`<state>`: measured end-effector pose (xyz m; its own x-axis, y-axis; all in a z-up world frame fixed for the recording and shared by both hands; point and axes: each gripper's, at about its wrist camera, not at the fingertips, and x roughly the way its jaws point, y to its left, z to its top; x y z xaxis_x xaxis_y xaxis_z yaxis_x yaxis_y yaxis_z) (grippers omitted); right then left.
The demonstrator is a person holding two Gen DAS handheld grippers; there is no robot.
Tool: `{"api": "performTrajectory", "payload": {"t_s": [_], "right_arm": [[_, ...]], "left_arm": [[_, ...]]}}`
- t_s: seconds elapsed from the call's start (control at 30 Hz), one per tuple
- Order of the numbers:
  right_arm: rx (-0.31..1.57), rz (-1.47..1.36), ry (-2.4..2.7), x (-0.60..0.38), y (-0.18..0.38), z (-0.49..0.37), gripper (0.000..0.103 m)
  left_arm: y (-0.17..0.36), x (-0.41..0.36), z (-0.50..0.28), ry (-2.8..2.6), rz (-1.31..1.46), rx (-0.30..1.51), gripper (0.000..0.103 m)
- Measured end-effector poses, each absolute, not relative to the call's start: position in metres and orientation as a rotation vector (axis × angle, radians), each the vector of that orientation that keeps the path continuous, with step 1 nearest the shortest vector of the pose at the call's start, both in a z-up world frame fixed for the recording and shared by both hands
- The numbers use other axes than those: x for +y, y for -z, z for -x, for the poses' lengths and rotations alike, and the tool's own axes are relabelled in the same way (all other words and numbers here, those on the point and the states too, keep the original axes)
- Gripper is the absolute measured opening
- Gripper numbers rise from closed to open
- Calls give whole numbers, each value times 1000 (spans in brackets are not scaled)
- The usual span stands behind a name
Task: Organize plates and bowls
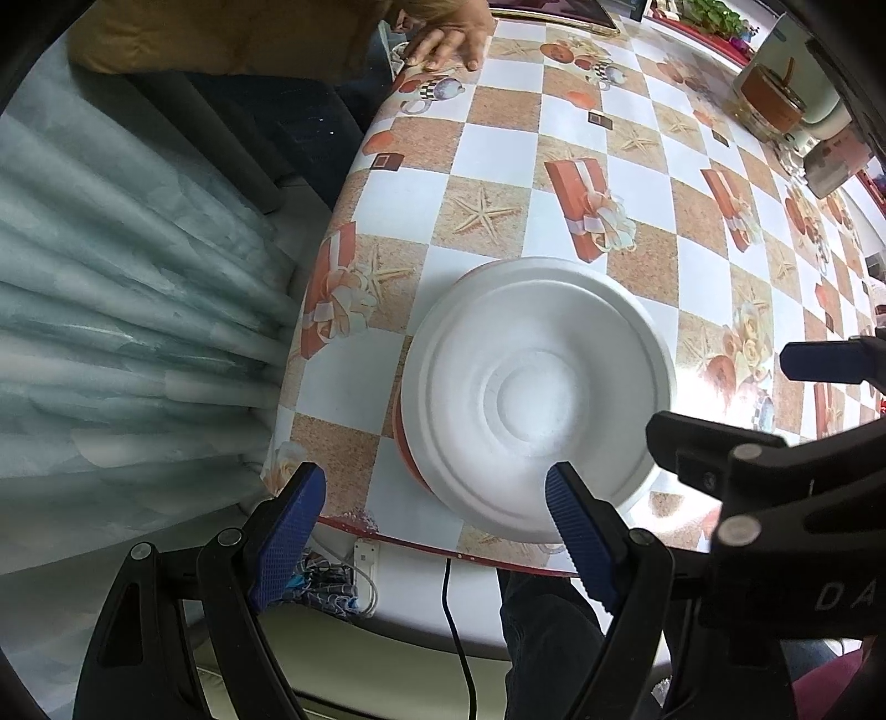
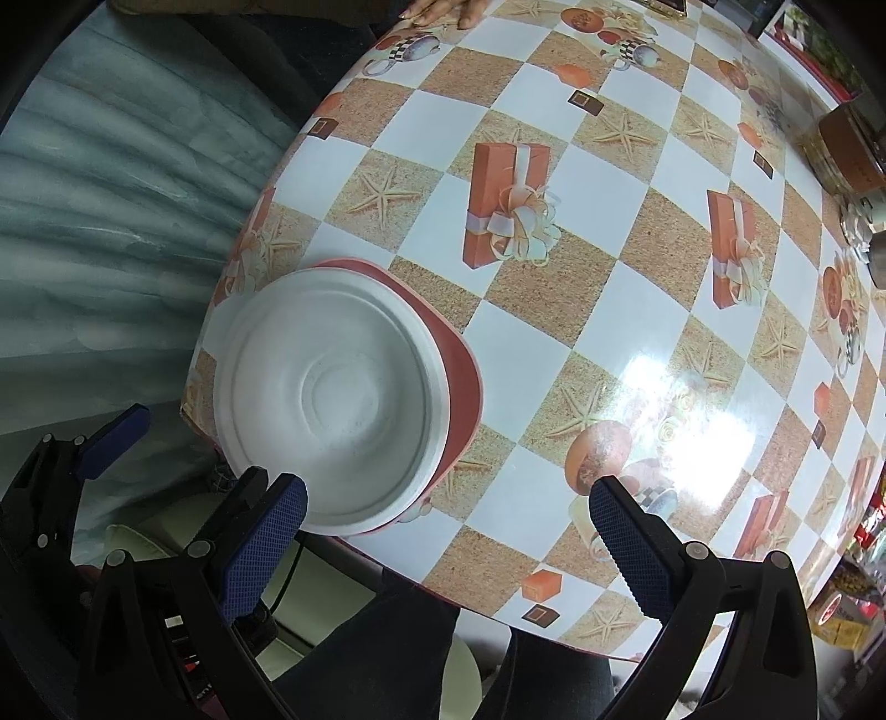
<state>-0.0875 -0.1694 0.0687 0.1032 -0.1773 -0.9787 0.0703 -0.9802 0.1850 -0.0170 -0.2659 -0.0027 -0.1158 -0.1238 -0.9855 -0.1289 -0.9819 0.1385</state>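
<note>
- Left wrist view: the left gripper hangs with its blue textured fingers spread wide and nothing between them. The round white foam dish sits near the table's near edge, on top of a red plate of which only a sliver shows at its left side. One blue finger overlaps the dish's near rim in the picture; whether it touches is hard to tell.
- The stack looks already made, so the sensible step is probably to square the white dish over the red one, nudging gently, since foam is light and slides easily on glossy cloth.
- Right wrist view: the right gripper is likewise wide apart and empty, just right of the stack. The red plate shows as a crescent beyond the white dish, so the two are off-centre.
- The glossy checked tablecloth with starfish and gift-box prints reflects light. A pale blue-grey pleated curtain hangs left; another person's hand rests on the far edge.
</note>
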Motion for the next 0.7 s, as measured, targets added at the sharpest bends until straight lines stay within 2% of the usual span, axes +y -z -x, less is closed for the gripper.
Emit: {"api": "performTrajectory", "payload": {"t_s": [0.7], "right_arm": [[-134,-2197,1960,-169,-66,85,103]], "left_arm": [[4,-263,18,-2313,2106,313,84]]}}
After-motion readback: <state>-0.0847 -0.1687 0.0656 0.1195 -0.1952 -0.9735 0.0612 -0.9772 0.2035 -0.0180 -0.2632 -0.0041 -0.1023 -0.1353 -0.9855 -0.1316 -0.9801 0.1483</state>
